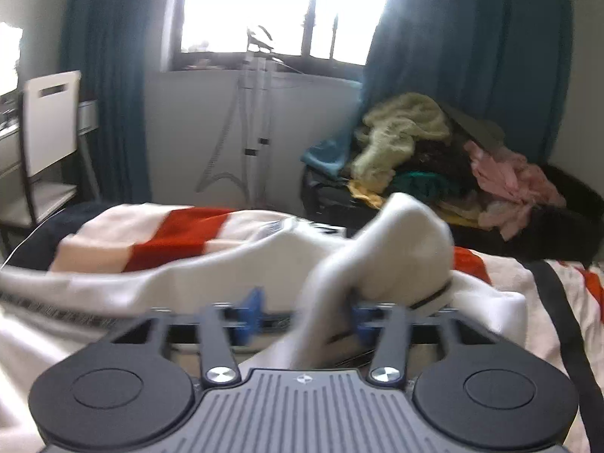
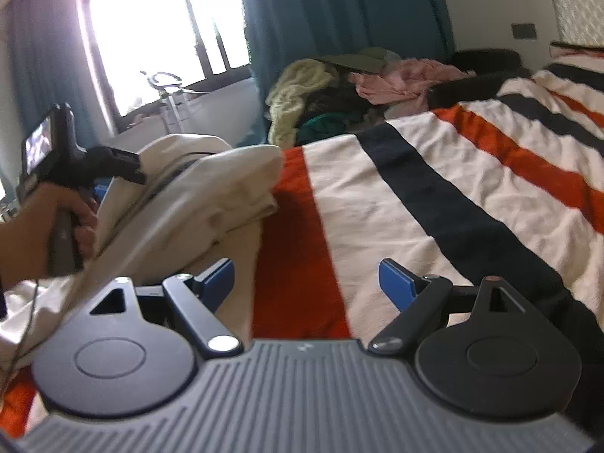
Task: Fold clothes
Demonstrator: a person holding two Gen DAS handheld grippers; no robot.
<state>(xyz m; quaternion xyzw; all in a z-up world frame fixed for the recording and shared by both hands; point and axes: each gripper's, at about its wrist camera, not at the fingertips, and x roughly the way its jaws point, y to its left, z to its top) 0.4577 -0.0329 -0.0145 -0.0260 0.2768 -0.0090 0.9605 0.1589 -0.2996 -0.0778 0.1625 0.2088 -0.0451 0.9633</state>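
**Lifting a cream garment off the striped bed**

Hanging in a bunched, twisted fold, the cream garment [image 1: 396,241] is raised at its gathered end while the rest trails back over the bed [image 2: 434,173], near the bed's near-left edge. It is off-white, soft and thick, with a dark cord or trim showing along one fold and a patterned grey band at its lower hem. In the left wrist view the cloth runs straight through the left gripper [image 1: 305,317], and the picture is blurred there; its blue pads show on either side of the fabric, so the jaws are clamped on the cream garment. In the right wrist view a hand [image 2: 75,222] grips that tool's handle. The right gripper [image 2: 305,283] has its jaws wide apart and empty over an orange stripe of the bedcover, the garment just to its left. A heap of other clothes [image 2: 339,87] sits beyond the bed's far edge.
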